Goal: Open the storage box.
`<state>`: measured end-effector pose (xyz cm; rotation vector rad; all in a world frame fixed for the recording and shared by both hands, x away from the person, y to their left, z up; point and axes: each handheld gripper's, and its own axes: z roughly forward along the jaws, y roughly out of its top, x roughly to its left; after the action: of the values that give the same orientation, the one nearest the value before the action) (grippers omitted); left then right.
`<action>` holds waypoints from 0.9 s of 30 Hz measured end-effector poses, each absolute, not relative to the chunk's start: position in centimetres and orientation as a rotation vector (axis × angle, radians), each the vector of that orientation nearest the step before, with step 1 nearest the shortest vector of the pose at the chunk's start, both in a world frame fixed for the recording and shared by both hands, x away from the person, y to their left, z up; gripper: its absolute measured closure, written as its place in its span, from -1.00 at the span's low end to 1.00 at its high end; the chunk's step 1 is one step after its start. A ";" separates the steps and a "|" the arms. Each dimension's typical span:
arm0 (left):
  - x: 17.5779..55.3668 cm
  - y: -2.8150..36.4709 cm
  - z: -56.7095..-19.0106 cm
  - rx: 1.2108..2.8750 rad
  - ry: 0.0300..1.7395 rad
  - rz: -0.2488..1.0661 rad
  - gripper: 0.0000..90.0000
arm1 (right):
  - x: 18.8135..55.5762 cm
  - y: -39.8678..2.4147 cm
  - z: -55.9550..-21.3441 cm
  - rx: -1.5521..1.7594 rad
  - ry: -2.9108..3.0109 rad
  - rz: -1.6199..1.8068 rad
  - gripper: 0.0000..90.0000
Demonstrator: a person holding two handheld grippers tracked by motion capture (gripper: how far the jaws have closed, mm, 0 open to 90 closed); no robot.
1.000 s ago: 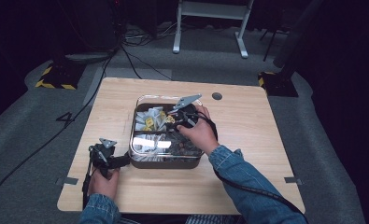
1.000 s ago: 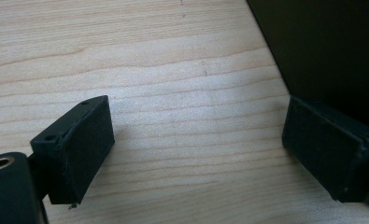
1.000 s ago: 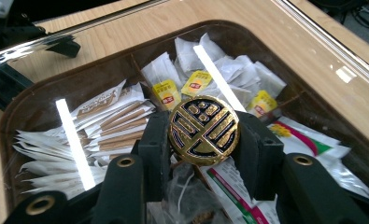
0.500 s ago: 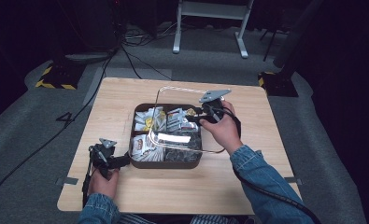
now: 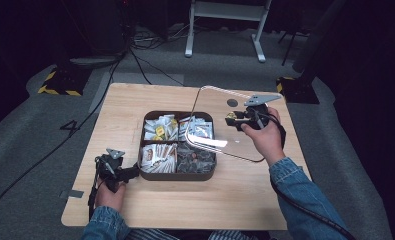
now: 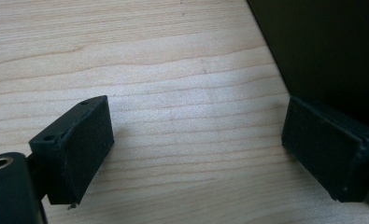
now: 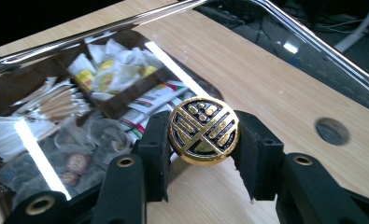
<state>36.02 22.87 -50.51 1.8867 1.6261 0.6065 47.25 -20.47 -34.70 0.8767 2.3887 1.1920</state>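
A dark brown box [image 5: 177,175] with compartments of tea bags and sachets sits mid-table. Its clear glass lid [image 5: 225,127] hangs tilted in the air over the box's right side and the table. My right gripper [image 5: 233,118] is shut on the lid's round gold-and-black knob [image 7: 203,130], both pads pressed to its sides. Through the lid the sachets [image 7: 102,74] show. My left gripper [image 5: 130,172] rests on the table at the box's left front corner, jaws open, bare wood between its pads [image 6: 86,140]; the box wall [image 6: 331,51] is beside the right pad.
A round dark hole [image 5: 232,102] marks the tabletop behind the lid. The wooden table [image 5: 135,105] has bare room left, right and in front of the box. Cables and a white stand leg [image 5: 259,47] lie on the grey floor beyond.
My right gripper has lifted the glass lid off the box and carried it right and up, uncovering the compartments. The left gripper has stayed put.
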 end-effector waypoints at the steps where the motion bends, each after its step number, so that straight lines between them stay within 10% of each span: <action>1: 36.0 22.9 -50.5 1.888 1.625 0.605 -0.80 | 47.3 -20.9 -34.7 0.887 2.381 1.185 0.30; 27: 36.1 23.0 -50.5 1.895 1.618 0.603 -0.80 | 48.8 -29.8 -37.7 1.152 2.241 1.089 0.30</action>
<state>36.10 22.96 -50.51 1.8949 1.6175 0.6027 48.84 -29.81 -37.71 1.1516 2.2413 1.0891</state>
